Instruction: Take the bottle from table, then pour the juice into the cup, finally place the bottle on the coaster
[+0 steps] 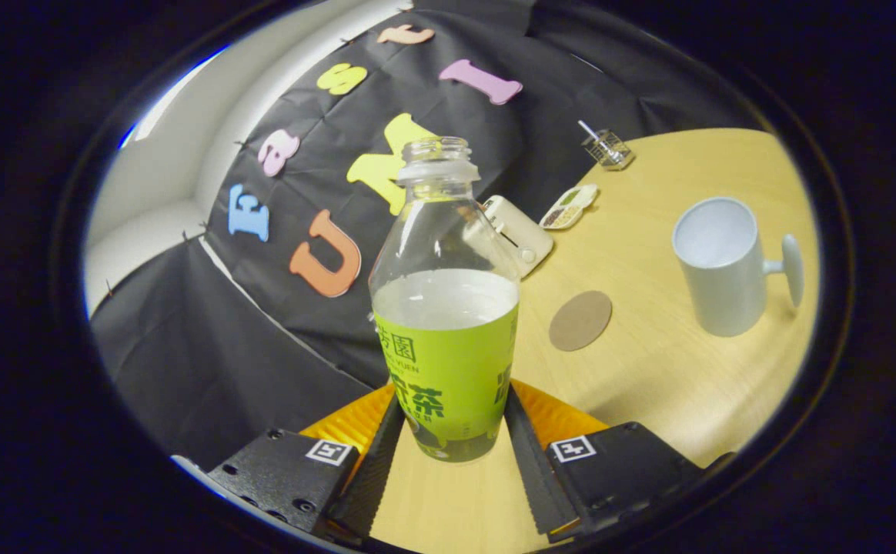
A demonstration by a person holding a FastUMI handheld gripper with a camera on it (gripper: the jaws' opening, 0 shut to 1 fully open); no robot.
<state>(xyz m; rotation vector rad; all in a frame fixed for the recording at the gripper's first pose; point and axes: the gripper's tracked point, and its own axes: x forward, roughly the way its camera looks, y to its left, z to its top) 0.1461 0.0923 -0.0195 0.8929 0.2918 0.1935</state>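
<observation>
Green-labelled and clear above the wrap, the uncapped bottle (446, 308) stands between the two fingers of the gripper (452, 431), which are clamped on its lower sides, one on each flank. Pale liquid fills it to about the top of the label. Beyond the fingers, on the light wooden table (648, 369), a round brown coaster (580, 320) lies flat, well apart from a white cup (721, 265) with its handle turned away. Farther back sit a cream toaster (521, 235), a small dish (569, 207) and a wire basket (608, 148).
</observation>
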